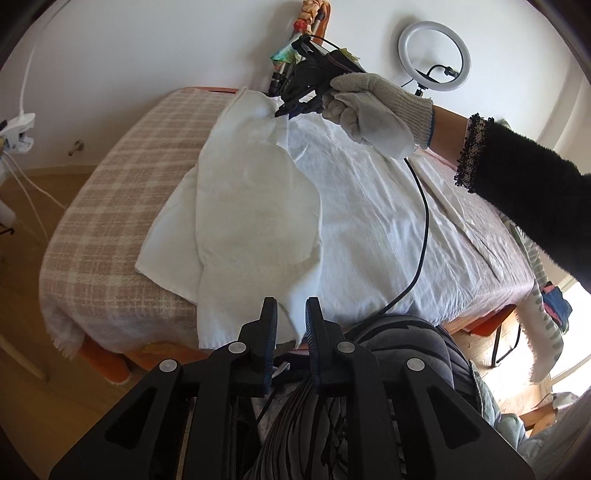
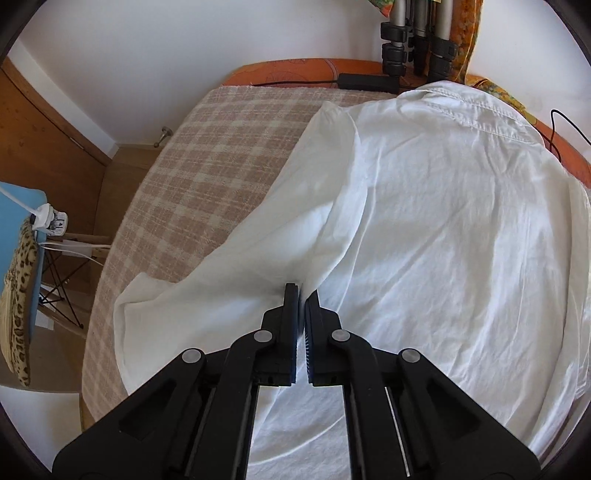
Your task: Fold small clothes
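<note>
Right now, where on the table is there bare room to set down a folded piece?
The free patch is the checked blanket left of the white shirt, running to the far edge by the tripod legs. The shirt fills the middle and right, with the right hand-held gripper shut on its fold. The left hand-held gripper hangs open at the near edge.

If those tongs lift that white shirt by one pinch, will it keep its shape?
Probably not. The white shirt looks thin and creased, so it should droop around the right tongs pinching its fold. It likely weighs little, and its folded-over sleeve may slide open.
</note>
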